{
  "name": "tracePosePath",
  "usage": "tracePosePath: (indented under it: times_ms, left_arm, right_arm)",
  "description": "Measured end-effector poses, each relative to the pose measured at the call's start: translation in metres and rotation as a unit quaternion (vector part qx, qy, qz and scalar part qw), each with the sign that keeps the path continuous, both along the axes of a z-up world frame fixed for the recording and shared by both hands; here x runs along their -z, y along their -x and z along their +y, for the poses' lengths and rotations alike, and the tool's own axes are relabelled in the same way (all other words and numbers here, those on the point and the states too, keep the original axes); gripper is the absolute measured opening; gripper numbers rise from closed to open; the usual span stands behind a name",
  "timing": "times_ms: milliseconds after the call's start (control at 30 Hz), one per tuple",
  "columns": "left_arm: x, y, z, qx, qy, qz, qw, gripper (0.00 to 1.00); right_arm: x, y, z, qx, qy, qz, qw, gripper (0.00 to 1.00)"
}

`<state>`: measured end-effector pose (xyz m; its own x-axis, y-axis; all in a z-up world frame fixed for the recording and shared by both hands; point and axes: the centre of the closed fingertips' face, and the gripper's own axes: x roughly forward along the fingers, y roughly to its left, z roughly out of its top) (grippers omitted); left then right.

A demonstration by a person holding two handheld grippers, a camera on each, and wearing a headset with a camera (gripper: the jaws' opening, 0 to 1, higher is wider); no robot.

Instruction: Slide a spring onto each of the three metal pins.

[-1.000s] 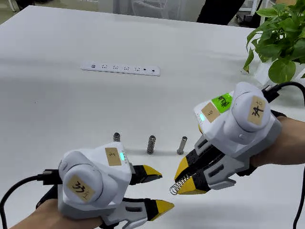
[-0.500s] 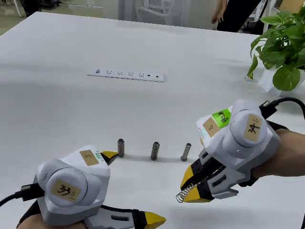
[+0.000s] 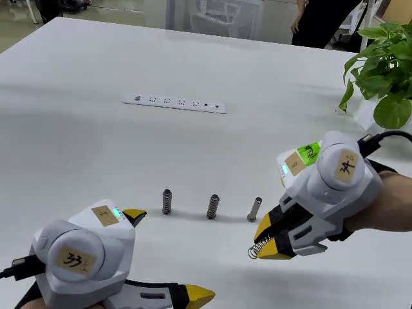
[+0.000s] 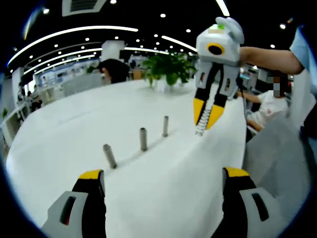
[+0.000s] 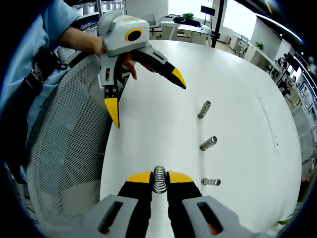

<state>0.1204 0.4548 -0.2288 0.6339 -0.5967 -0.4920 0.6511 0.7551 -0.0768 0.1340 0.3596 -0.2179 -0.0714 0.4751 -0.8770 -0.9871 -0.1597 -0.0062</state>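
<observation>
Plainly, two of the three pins already carry a spring: the left-hand pin (image 3: 167,201) and the middle pin (image 3: 213,206) each stand upright on the white table (image 3: 84,148) inside a coil, while the right-hand pin (image 3: 255,209) is bare. The right gripper (image 3: 265,241) is closed narrowly on the last spring (image 3: 257,248), pinching it by one end so that much of its length juts free past the yellow tips, probably to leave the open end clear to drop over the pin. The spring's long axis runs on in line with the jaws, slanting down toward the table, its free end low, near the bare pin and not touching it. It would likely need tipping upright to match the pin. The left gripper (image 3: 167,254) hangs at the near side with its jaws spread wide, holding nothing, seemingly parked clear of the row.
</observation>
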Motion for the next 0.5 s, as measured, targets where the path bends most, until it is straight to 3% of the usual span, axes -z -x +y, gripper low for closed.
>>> tracePosePath:
  times_ms: [167,433,500]
  left_arm:
    - [0.0,0.001,0.002,-0.007,0.003,-0.001,1.0,1.0]
    - [0.004,0.003,0.002,-0.014,0.003,0.001,0.9999,1.0]
    - [0.004,0.004,0.002,-0.013,0.002,0.0,0.9999,1.0]
  right_arm:
    - [-0.009,-0.016,0.001,-0.006,0.007,-0.015,0.9998,0.12]
    - [-0.017,-0.045,0.0,-0.027,0.04,-0.057,0.9972,0.12]
    - [-0.02,-0.051,0.002,-0.023,0.038,-0.056,0.9974,0.12]
